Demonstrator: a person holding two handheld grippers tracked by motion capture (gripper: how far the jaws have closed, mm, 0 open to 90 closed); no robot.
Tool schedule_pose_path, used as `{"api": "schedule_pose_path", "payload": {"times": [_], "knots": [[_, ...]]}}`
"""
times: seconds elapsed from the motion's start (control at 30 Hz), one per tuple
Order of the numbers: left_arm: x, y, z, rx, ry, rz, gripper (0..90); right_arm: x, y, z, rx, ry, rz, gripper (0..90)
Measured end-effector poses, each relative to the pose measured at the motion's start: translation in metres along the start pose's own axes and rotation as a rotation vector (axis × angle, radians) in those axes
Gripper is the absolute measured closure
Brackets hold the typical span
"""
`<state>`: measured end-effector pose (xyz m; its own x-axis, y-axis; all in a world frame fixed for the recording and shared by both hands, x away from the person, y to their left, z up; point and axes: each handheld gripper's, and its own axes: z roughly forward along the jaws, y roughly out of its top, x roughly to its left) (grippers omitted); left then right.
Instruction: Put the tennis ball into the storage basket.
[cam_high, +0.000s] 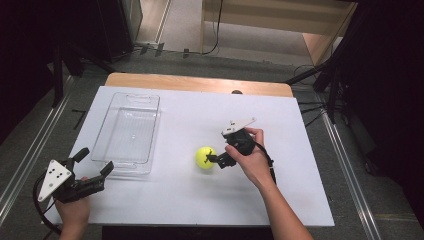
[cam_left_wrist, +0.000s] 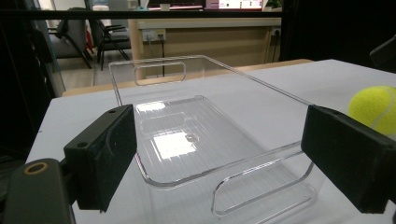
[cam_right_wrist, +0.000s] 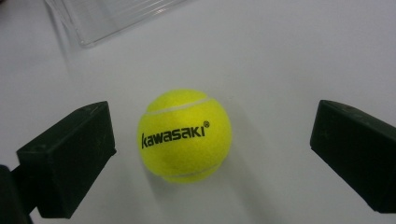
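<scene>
Right now we are holding both tongs, right (cam_right_wrist: 212, 154) and left (cam_left_wrist: 233, 158), spread apart, risking nudging the tennis ball (cam_right_wrist: 184, 134) rolling across the counter (cam_high: 300, 200).

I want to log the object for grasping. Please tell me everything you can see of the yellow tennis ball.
The tennis ball is bright yellow and fuzzy like felt, with a pale curved seam and the black printed word "kawasaki" facing the right gripper view. It looks whole and round. It rests on the white table, right of the clear plastic tray and apart from it. The right gripper stands open around it; its fingers flank the ball with gaps on both sides.
</scene>
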<state>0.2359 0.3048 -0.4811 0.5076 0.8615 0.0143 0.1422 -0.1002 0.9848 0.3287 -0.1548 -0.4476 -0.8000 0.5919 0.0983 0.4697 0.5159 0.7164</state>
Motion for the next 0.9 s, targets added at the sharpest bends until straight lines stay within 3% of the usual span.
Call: {"api": "schedule_pose_path", "payload": {"times": [0.17,0.37,0.9], "knots": [[0.000,0.000,0.000,-0.001,0.000,-0.001,11.1,0.001,0.003,0.006,0.031,0.023,0.009,0.0],[0.000,0.000,0.000,-0.001,0.000,-0.001,11.0,0.005,0.005,0.013,0.075,0.019,-0.020,0.0],[0.000,0.000,0.000,-0.002,-0.001,-0.001,11.1,0.007,0.008,0.026,0.147,0.022,-0.030,0.0]]}}
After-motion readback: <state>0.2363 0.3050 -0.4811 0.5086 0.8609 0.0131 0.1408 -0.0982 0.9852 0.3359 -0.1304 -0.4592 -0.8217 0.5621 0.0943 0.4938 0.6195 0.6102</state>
